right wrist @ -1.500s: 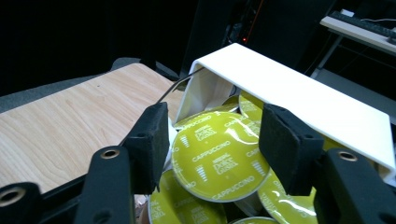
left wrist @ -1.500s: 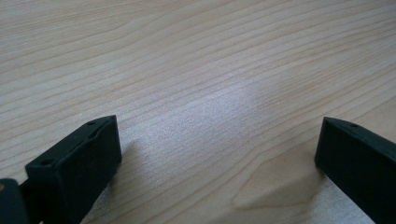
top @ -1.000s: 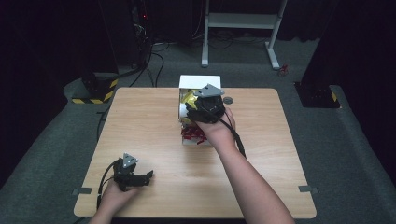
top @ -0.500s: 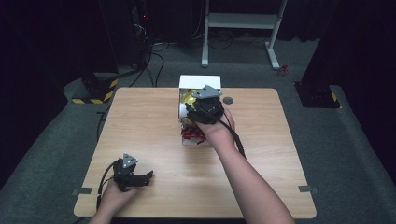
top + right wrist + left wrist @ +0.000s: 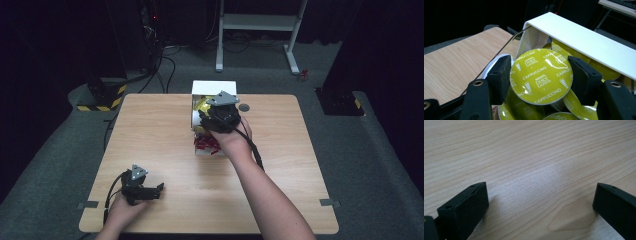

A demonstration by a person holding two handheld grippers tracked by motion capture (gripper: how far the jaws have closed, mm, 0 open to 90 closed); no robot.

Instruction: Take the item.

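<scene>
A dark room rings the wooden surface point(image 5: 150, 130), bare and roomy on its left half. The white box point(image 5: 214, 88) sits at the far edge. There the right hand-held gripper point(image 5: 540, 75), just closed, clenches a green cappuccino capsule point(image 5: 541, 76). The left hand-held gripper point(image 5: 540, 202) rests released near the front edge.

I see a yellow-green capsule point(image 5: 541, 76) with white lettering between my right hand-held gripper's point(image 5: 540, 75) black jaws, a white box point(image 5: 584, 41) at the far edge of the pale wood-grain surface point(image 5: 160, 135), and red scraps point(image 5: 206, 144) beside it.
</scene>
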